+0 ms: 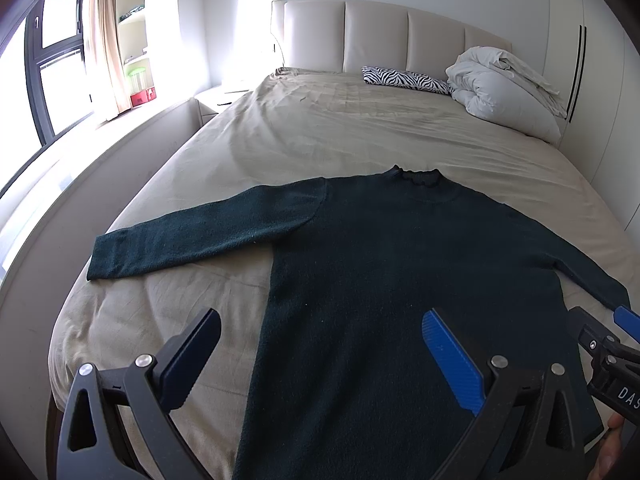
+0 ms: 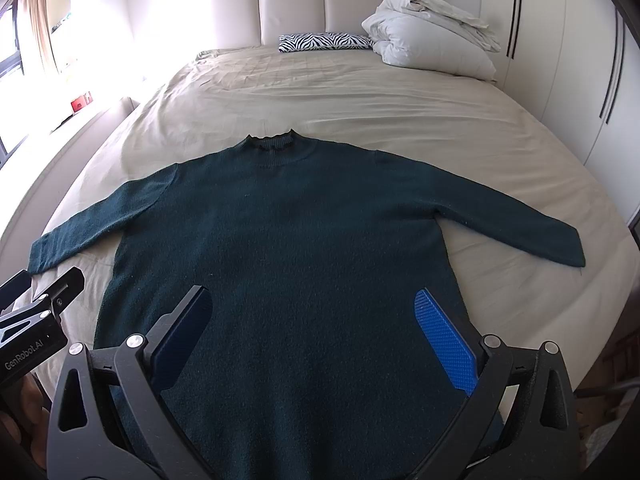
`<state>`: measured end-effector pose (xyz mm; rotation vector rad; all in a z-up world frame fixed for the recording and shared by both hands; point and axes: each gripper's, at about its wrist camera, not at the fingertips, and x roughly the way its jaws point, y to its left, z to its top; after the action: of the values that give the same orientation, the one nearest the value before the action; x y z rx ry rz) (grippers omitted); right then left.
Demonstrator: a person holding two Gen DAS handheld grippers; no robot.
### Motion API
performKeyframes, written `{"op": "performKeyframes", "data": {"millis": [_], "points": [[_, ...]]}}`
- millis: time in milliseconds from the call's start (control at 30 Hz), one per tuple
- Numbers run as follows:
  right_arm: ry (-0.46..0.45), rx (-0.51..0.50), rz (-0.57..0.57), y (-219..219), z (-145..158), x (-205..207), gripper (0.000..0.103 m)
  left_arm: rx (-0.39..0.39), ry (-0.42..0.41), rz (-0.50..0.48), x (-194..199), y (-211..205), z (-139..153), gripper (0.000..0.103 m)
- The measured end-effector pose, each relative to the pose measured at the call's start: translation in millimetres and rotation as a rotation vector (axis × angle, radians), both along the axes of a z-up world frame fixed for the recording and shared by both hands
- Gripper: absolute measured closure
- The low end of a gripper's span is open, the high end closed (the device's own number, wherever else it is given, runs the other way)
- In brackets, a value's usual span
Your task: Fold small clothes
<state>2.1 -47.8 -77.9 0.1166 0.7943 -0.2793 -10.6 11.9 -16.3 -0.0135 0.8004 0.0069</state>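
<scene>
A dark green long-sleeved sweater (image 1: 392,260) lies flat on the bed, collar away from me, both sleeves spread out to the sides; it also shows in the right wrist view (image 2: 280,240). My left gripper (image 1: 320,352) is open and empty, hovering over the sweater's lower left part. My right gripper (image 2: 312,332) is open and empty over the sweater's lower middle. The right gripper's tip shows at the right edge of the left wrist view (image 1: 600,340). The left gripper shows at the left edge of the right wrist view (image 2: 44,300).
The bed (image 2: 320,92) has a beige sheet. A zebra-print pillow (image 2: 324,42) and a bundled white duvet (image 2: 432,36) lie by the padded headboard (image 2: 320,4). A window ledge (image 1: 100,152) runs along the left, white wardrobes (image 2: 580,60) along the right.
</scene>
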Motion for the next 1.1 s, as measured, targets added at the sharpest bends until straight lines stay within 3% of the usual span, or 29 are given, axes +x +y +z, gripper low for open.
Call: {"op": "performKeyframes", "data": {"millis": [1100], "points": [[0.022,-0.012,0.012,4.9,-6.4,3.8,0.0,-0.006,0.01,0.001,0.7,1.2,-5.4,0.0]]}}
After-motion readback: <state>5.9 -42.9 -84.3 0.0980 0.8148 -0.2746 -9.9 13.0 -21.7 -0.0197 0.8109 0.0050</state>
